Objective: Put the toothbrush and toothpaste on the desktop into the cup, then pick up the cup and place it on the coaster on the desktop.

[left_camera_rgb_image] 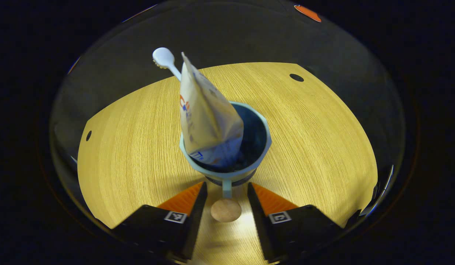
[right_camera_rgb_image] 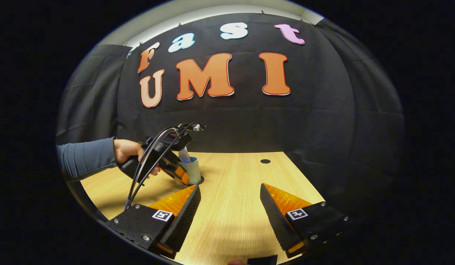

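On the pale wood-grain desktop point(left_camera_rgb_image: 315, 147), the light blue plastic cup point(left_camera_rgb_image: 262, 129) already holds the white toothbrush point(left_camera_rgb_image: 164, 60) and the crumpled cream toothpaste tube point(left_camera_rgb_image: 207, 121), and appears to sit on a dark round coaster point(left_camera_rgb_image: 227, 181). The left gripper point(left_camera_rgb_image: 225, 191) has its jaws wide, flanking the cup's handle without touching; any withdrawal should go straight back, clear of that handle. A small round wooden disc point(left_camera_rgb_image: 226, 210) lies between its fingers, while the right gripper point(right_camera_rgb_image: 230, 204) hangs wide-jawed and empty, well apart from the cup.

A grey-blue sleeve point(right_camera_rgb_image: 88, 157); black cables point(right_camera_rgb_image: 148, 162) loop over the left claw point(right_camera_rgb_image: 183, 179), square markers on both.
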Tool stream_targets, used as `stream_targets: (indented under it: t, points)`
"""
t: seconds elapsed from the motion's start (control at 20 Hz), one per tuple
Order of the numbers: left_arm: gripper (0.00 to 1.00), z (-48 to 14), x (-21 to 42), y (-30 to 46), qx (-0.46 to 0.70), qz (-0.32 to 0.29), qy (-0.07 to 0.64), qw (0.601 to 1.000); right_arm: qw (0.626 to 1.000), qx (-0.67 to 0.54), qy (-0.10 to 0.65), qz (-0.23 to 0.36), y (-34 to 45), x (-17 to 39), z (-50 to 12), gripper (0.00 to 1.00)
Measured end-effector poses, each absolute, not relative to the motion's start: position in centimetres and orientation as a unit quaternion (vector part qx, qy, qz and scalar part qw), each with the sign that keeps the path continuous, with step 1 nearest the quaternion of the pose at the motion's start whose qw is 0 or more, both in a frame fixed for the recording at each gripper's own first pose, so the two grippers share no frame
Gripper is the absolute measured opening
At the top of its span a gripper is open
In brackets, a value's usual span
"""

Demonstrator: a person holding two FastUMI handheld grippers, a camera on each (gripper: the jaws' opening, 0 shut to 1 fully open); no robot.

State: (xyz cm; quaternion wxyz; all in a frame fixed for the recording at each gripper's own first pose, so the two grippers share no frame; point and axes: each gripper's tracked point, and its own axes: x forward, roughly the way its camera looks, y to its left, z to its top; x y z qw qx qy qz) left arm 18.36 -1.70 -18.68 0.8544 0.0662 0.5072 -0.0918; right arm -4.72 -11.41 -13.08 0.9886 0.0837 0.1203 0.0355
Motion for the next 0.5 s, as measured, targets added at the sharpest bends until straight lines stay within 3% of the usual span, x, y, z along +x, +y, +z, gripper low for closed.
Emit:
stream_targets:
  t: [0.05, 0.2, 0.25, 0.5]
  points:
    - [0.83, -18.2, 18.0, -2.0, 0.065, -0.095, 0.501, 0.857, 0.989, 0.084, 0.117, 0.034, -11.3, -4.5, -12.7, 0.97]
    - [0.87, -16.0, 16.9, -2.1, 0.064, -0.108, 0.462, 0.878, 0.991, 0.082, 0.096, 0.033, -10.4, -3.8, -10.7, 0.97]
    - [0.98, -15.0, 16.5, -2.0, 0.062, -0.112, 0.441, 0.888, 0.992, 0.081, 0.087, 0.033, -10.0, -3.6, -9.9, 0.97]
    - [1.00, -12.5, 15.2, -2.0, 0.077, -0.107, 0.340, 0.931, 0.995, 0.071, 0.045, 0.047, -6.6, -2.2, -7.0, 0.97]
